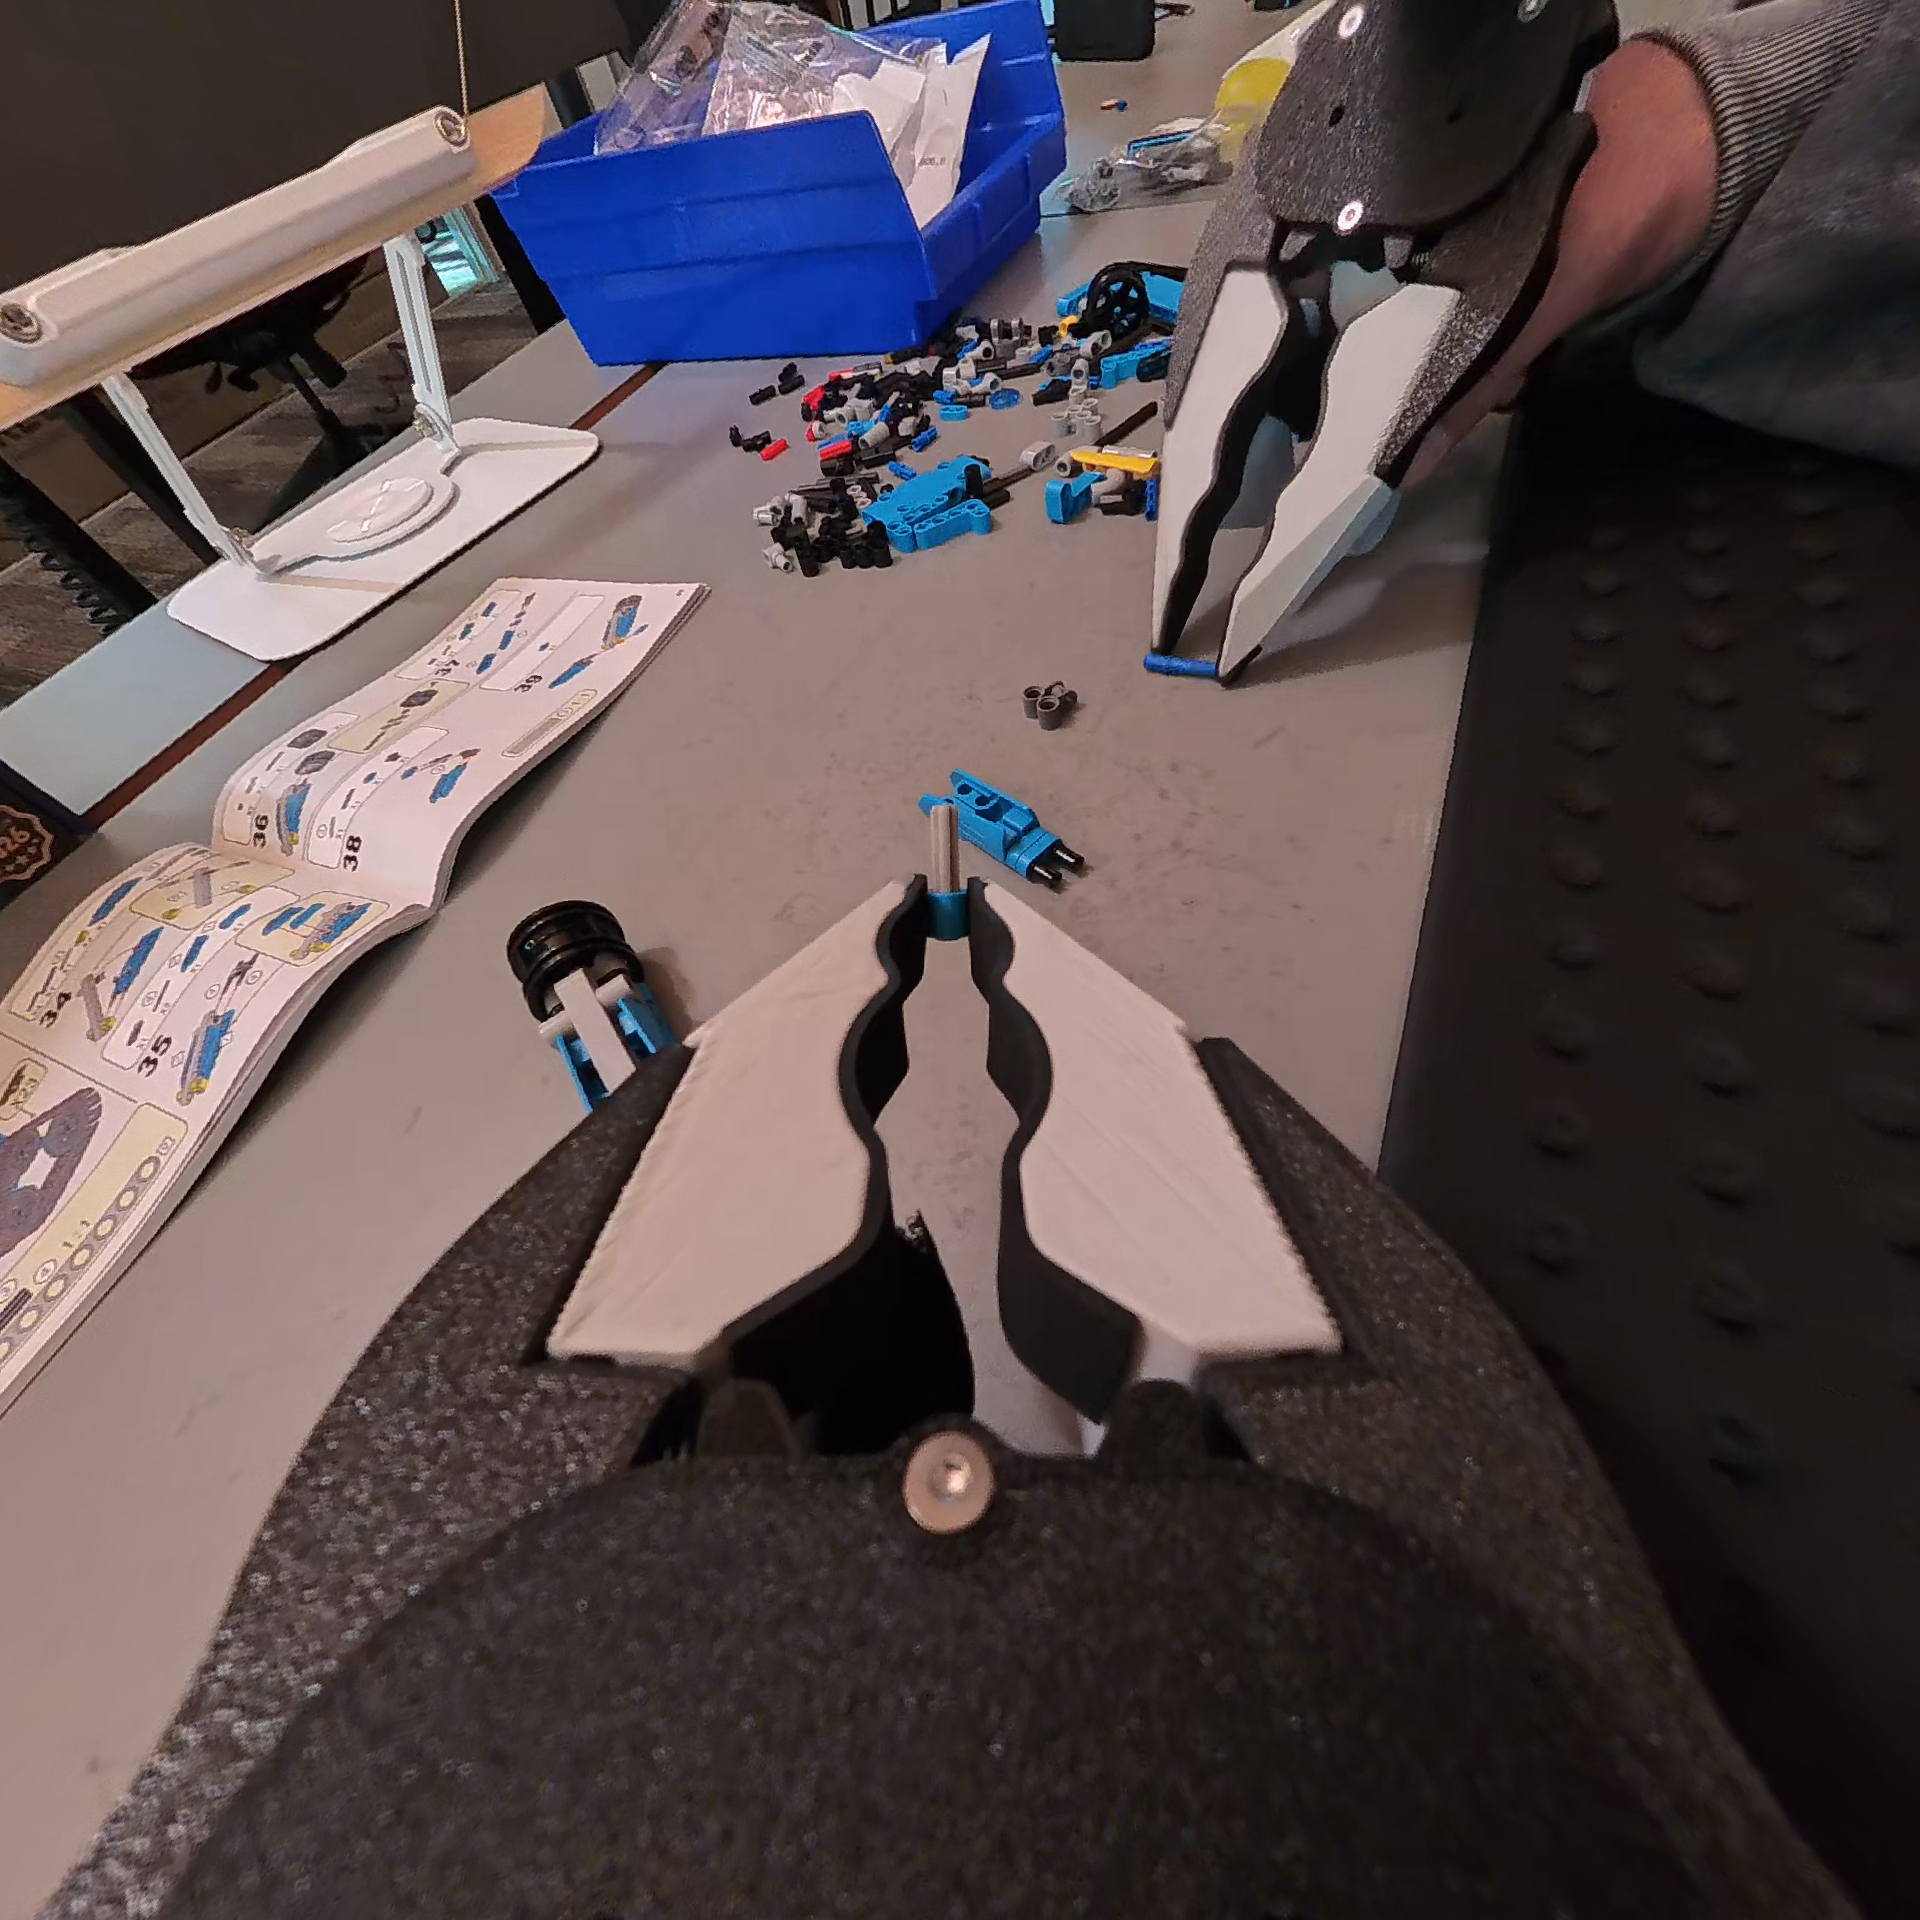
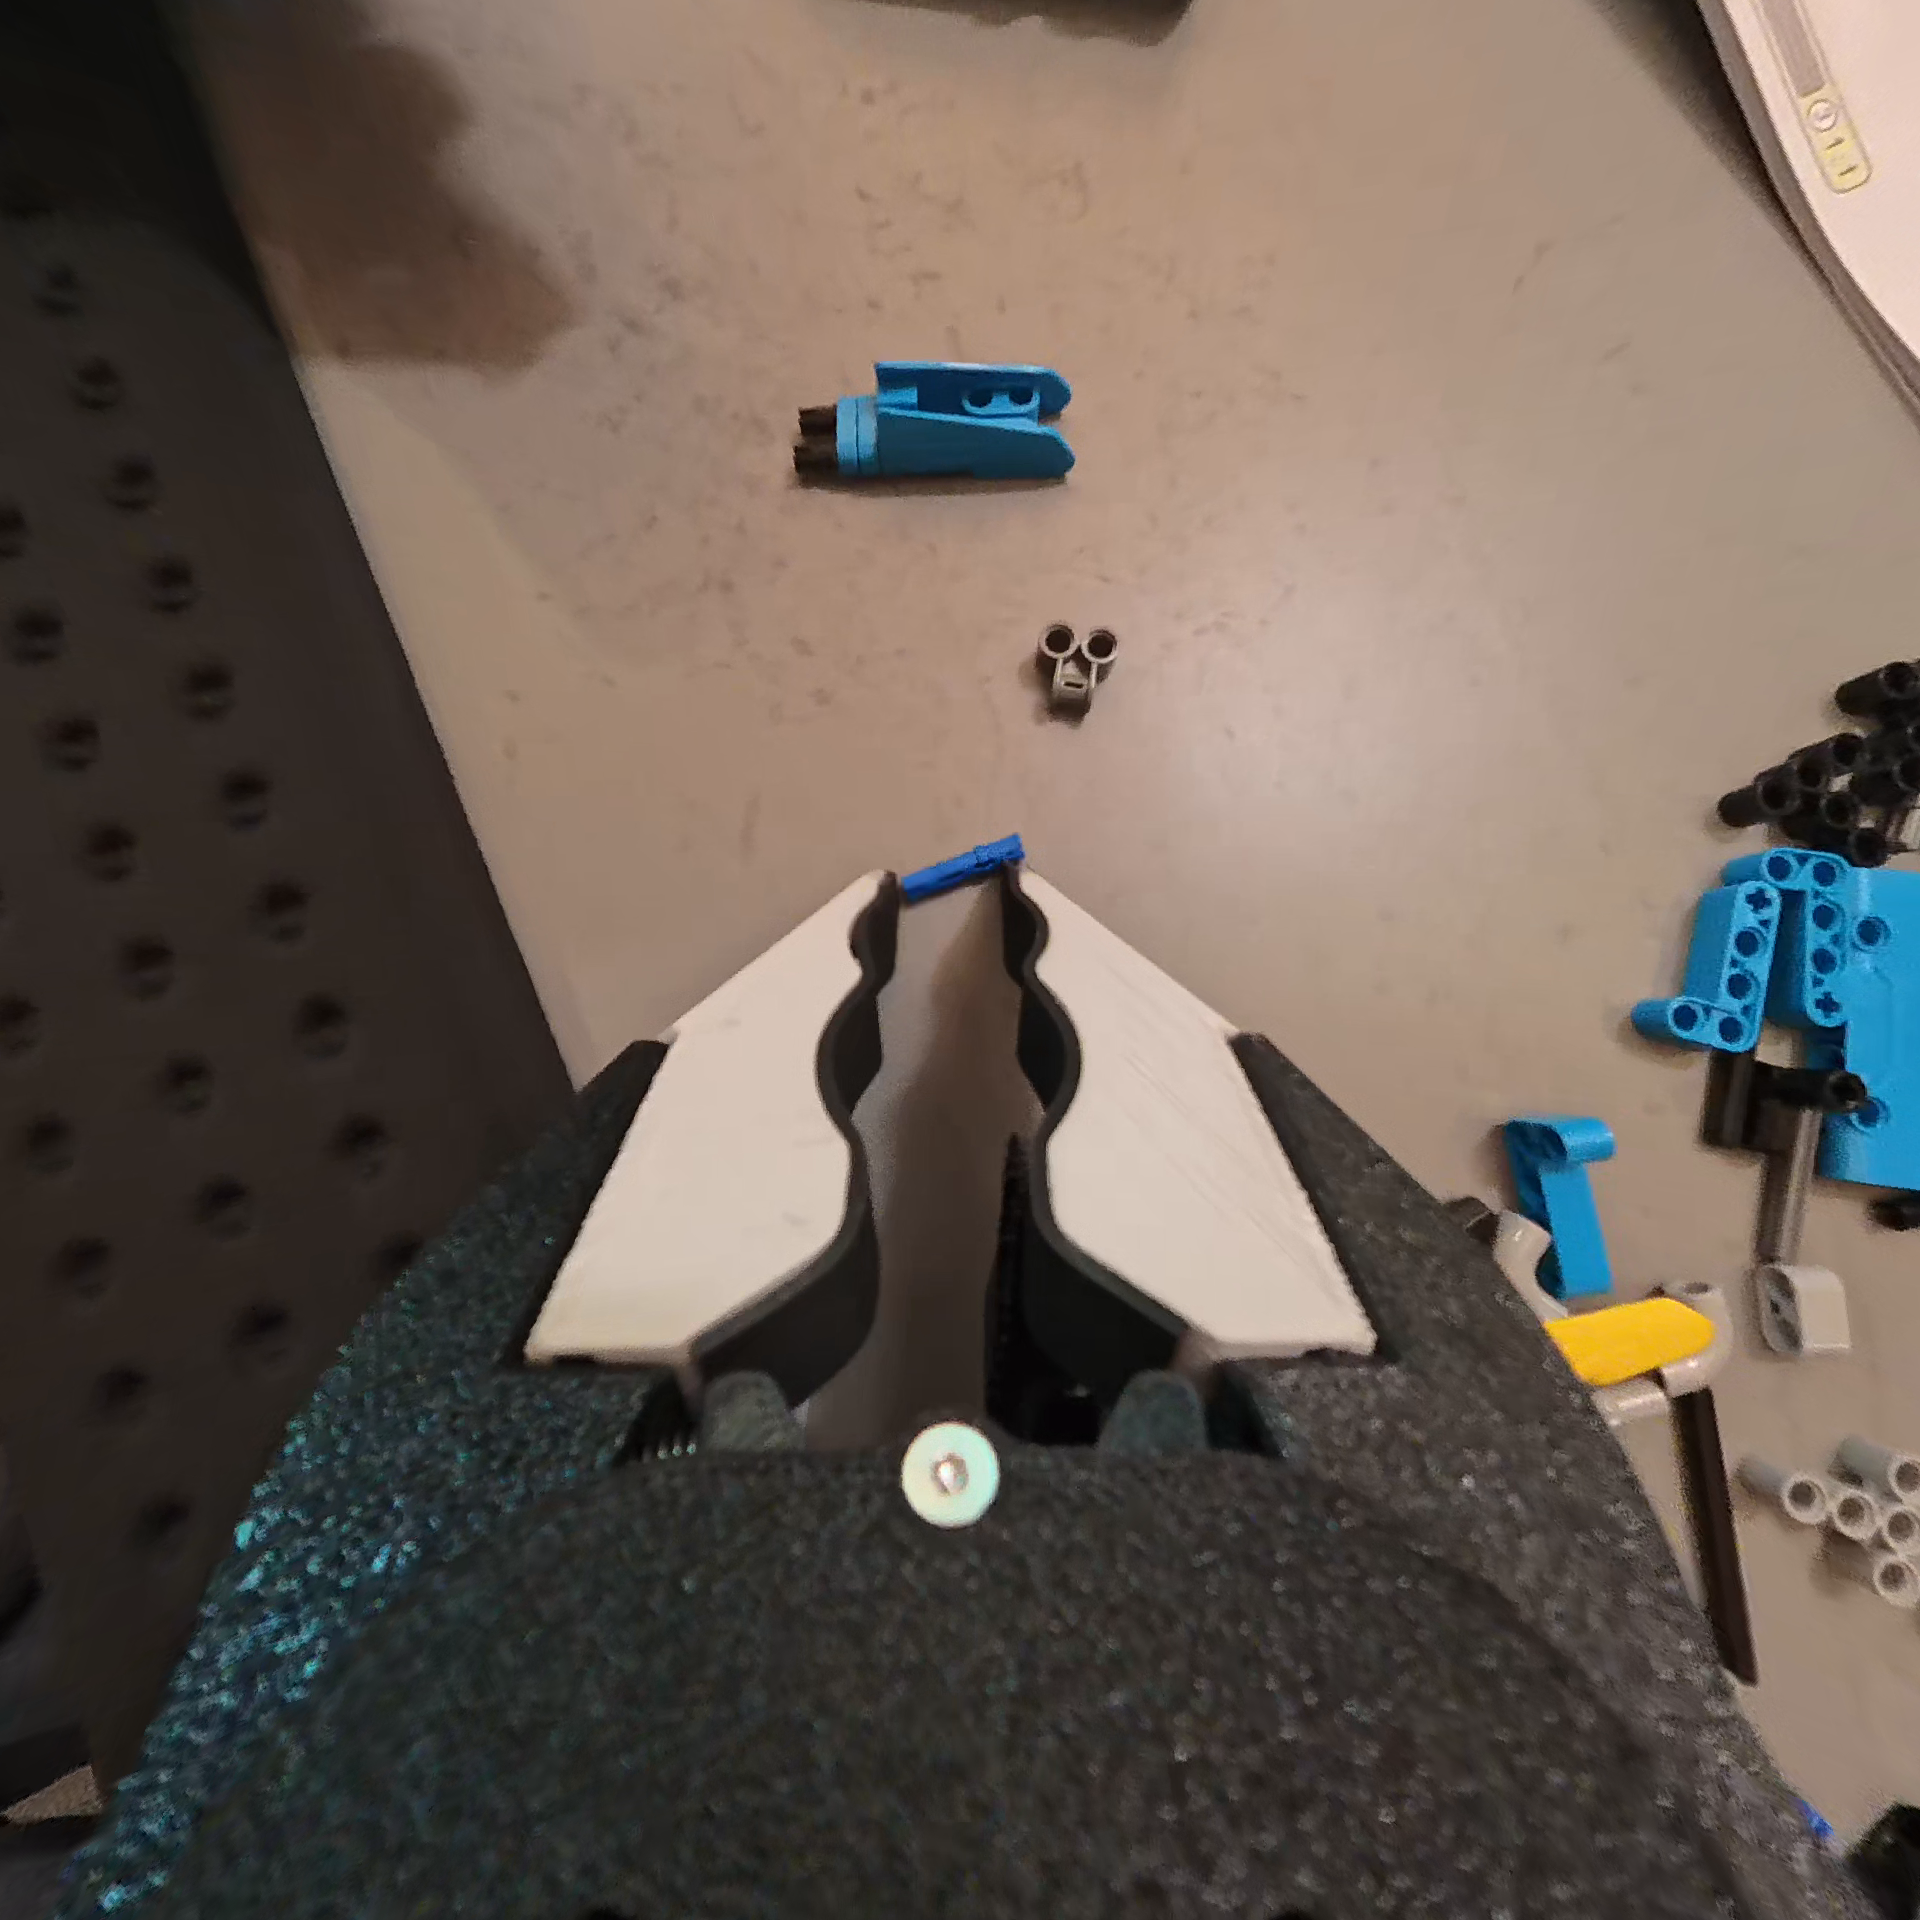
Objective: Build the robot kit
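Fingers of left gripper [image 1: 943, 902] pinch a small blue connector [image 1: 948, 916], grey axle [image 1: 942, 844] sticking up, clear of the desk [image 1: 727, 748]. Right gripper [image 2: 948, 881] fingers spread slightly, tips down straddling a dark blue pin [image 2: 961, 868] flat on desk; contact unclear. Nearby: blue sub-assembly [image 2: 956, 421], grey connector [image 2: 1076, 665], manual [image 1: 312, 831]. Wheel part [image 1: 582, 987] half hidden behind left gripper.

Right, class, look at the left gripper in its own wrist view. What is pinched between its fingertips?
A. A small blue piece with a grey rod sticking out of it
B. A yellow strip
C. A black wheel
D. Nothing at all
A: the left gripper is closed on a small blue piece with a grey rod rising from its tips above the table.
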`<state>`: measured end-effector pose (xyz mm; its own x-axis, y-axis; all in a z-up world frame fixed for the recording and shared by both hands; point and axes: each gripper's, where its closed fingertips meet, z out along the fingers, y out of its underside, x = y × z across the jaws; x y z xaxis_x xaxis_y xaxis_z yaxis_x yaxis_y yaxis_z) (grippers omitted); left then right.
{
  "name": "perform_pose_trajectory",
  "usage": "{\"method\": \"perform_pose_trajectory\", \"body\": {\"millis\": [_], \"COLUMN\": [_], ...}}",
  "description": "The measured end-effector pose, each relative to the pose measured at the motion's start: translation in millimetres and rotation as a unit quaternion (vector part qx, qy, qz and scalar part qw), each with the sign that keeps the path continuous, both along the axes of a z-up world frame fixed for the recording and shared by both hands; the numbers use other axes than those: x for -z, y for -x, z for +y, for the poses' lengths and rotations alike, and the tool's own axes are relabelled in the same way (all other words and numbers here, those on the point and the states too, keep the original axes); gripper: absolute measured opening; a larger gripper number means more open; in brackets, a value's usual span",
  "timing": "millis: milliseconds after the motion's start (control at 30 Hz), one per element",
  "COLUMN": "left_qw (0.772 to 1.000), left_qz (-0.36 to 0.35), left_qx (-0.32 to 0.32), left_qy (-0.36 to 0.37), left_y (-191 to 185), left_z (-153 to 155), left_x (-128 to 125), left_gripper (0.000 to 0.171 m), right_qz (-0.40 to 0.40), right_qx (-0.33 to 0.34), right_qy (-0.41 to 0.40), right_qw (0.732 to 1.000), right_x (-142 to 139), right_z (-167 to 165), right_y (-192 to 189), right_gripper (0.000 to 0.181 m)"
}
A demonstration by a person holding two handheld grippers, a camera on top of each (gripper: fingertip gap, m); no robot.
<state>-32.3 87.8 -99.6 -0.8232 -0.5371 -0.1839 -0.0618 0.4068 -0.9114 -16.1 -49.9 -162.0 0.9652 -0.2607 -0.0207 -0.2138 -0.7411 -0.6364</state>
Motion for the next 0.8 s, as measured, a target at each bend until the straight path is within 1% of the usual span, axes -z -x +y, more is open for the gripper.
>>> {"method": "perform_pose_trajectory", "body": {"millis": [67,233,367,500,600,633,733,767,800], "left_qw": [1.000,1.000,1.000,1.000,1.000,1.000,1.000,1.000,1.000], "left_qz": [0.000,0.000,0.000,-0.001,-0.001,0.000,0.001,0.002,0.002], "left_qx": [0.000,0.001,0.001,0.001,0.004,0.005,0.009,0.011,0.013], "left_qy": [0.000,-0.001,-0.003,-0.003,-0.003,-0.003,-0.003,-0.002,-0.001], "left_y": [0.1,0.2,0.0,0.1,0.7,0.9,1.8,2.3,2.8], "left_z": [-0.1,-0.3,-0.3,-0.5,-1.5,-1.8,-3.6,-4.3,-5.0], "left_x": [0.0,0.3,0.7,0.9,0.8,0.9,1.2,1.0,0.8], "left_gripper": [0.007,0.007,0.007,0.007,0.007,0.007,0.007,0.007,0.007], "right_qz": [0.008,0.006,0.006,-0.004,0.006,0.011,0.018,0.018,0.026], "right_qx": [0.001,0.002,0.014,0.021,0.023,0.014,0.019,0.022,0.015], "right_qy": [-0.013,-0.014,-0.027,-0.028,-0.033,-0.034,-0.030,-0.045,-0.088], "right_qw": [1.000,1.000,1.000,0.999,0.999,0.999,0.999,0.999,0.996], "right_x": [-1.7,0.2,0.3,0.0,0.5,0.7,0.1,-4.3,-18.0], "right_z": [2.2,4.6,6.9,-0.1,-0.3,0.9,4.5,11.2,25.4], "right_y": [0.8,2.4,2.3,0.0,-0.1,2.6,0.2,-0.5,3.4], "right_gripper": [0.023,0.023,0.018,0.014,0.011,0.004,0.004,0.004,0.003]}}
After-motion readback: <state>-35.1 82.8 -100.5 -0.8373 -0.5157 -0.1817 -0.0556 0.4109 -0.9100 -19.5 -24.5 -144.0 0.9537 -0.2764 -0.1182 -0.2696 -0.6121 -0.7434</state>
